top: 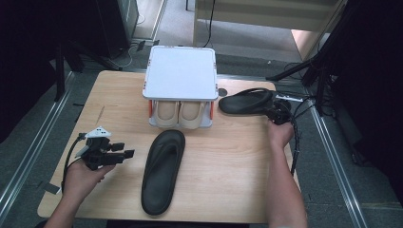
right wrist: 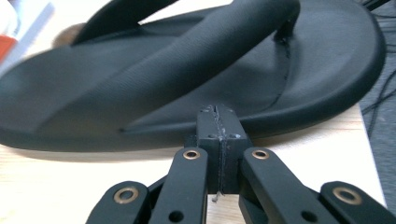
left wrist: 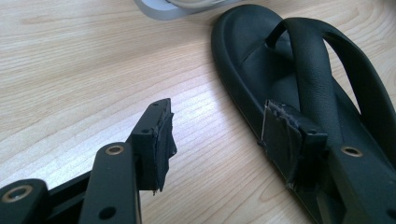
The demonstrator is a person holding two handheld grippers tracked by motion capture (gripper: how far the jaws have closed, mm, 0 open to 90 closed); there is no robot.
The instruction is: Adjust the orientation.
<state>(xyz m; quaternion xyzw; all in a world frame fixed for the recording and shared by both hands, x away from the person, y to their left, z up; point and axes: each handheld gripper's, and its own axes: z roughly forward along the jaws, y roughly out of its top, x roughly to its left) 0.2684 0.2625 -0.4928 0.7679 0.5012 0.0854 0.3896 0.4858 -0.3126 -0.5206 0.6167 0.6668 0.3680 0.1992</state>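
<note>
Right gripper [right wrist: 218, 121] pressed together, apparently touching sandal [top: 247, 102] near table's [top: 228, 156] far right corner. Left gripper [left wrist: 215, 135] spread, beside front-edge sandal [top: 162, 171].

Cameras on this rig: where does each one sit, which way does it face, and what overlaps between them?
High view: above the near edge, facing forward and down on the light wooden table; both forearms, the left tongs and the right tongs.
Left gripper view: rides the left tongs, low over the table; open jaws beside the black rubber thong sandal lying mid-table.
Right gripper view: rides the right tongs, jaws shut, at the second black sandal by the table's right edge.
Shared: the high view also shows both sandals.
</note>
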